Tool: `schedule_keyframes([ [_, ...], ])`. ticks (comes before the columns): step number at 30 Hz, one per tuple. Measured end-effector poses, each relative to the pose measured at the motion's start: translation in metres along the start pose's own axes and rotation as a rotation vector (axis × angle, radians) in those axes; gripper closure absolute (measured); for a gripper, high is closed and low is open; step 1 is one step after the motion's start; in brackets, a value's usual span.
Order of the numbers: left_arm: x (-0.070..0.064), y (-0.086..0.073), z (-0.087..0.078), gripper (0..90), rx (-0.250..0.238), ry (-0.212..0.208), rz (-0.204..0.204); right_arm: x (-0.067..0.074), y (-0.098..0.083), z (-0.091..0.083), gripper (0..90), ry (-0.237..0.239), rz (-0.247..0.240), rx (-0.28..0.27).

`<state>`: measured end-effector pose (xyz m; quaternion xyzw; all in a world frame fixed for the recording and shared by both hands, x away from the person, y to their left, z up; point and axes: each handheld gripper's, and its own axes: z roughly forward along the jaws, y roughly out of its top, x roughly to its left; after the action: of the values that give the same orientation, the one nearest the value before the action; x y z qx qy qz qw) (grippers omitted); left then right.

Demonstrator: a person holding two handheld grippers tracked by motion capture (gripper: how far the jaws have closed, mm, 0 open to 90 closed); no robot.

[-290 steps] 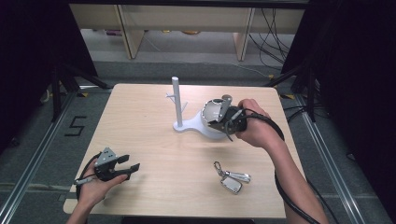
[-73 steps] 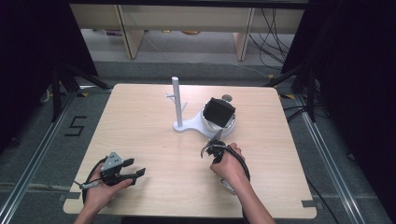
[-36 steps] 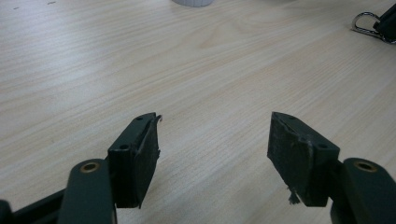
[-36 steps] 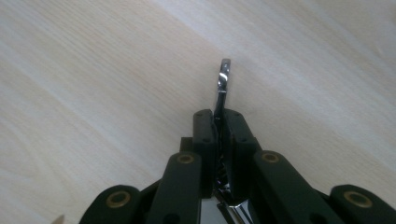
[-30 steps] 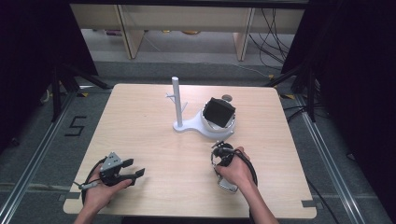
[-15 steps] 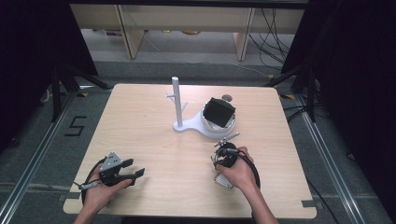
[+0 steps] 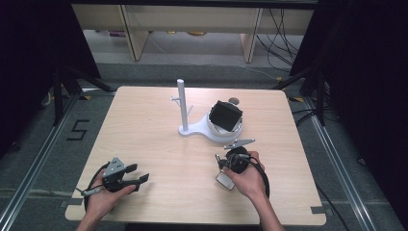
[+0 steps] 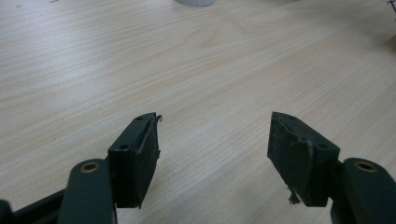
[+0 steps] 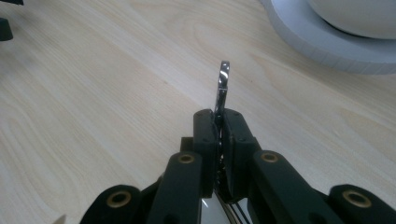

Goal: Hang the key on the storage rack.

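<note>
My right gripper (image 7: 225, 161) (image 9: 219, 115) is low over the table's near right part and shut on a thin metal key ring (image 9: 223, 86), which stands on edge between the pads. A silver key fob (image 7: 224, 180) hangs or lies just below the jaws, under the hand. Near the table's front left, my left gripper (image 7: 138, 179) (image 8: 215, 128) rests in the person's hand, open, with bare wood between its fingers.
A white stand (image 7: 182, 103) with a thin upright post sits mid-table. Its round base (image 7: 211, 132) (image 9: 327, 46) carries a black block (image 7: 227, 115) just beyond my right gripper. The wooden tabletop (image 7: 154, 144) ends close behind both hands.
My right hand came from the white stand to the keys, and the key fob has shifted slightly toward the jaws. The left gripper has stayed put.
</note>
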<state>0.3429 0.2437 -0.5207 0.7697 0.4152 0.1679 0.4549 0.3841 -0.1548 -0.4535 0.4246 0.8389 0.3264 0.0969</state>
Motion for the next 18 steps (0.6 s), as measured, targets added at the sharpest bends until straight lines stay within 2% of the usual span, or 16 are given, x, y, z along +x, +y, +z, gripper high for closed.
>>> schedule_keyframes([
  [3, 0.001, 0.0, 0.0, 33.2, -0.005, -0.009, 0.0, 0.002, 0.001, -0.002, 85.8, 0.0, 0.005, -0.012],
  [4, 0.001, 0.0, 0.0, 33.2, -0.008, -0.009, -0.001, 0.002, 0.001, -0.002, 85.7, 0.002, -0.011, -0.033],
  [10, 0.0, -0.001, 0.0, 33.2, -0.015, -0.008, -0.009, 0.005, 0.002, -0.006, 85.7, 0.002, -0.032, -0.082],
  [11, 0.0, -0.001, 0.0, 33.1, -0.016, -0.008, -0.01, 0.006, 0.003, -0.006, 85.7, 0.013, -0.021, -0.108],
  [12, 0.001, -0.001, 0.0, 33.2, -0.014, -0.006, -0.006, 0.007, 0.004, -0.009, 85.8, 0.008, -0.015, -0.092],
  [15, 0.001, -0.001, -0.001, 33.2, -0.013, 0.002, -0.008, 0.007, 0.005, -0.01, 85.7, 0.01, -0.041, -0.121],
  [17, 0.0, -0.001, -0.001, 33.2, -0.013, 0.002, -0.009, 0.01, 0.006, -0.011, 85.7, 0.018, -0.014, -0.139],
  [18, 0.0, -0.001, -0.001, 33.2, -0.013, 0.002, -0.009, 0.01, 0.006, -0.011, 85.8, 0.016, -0.023, -0.144],
])
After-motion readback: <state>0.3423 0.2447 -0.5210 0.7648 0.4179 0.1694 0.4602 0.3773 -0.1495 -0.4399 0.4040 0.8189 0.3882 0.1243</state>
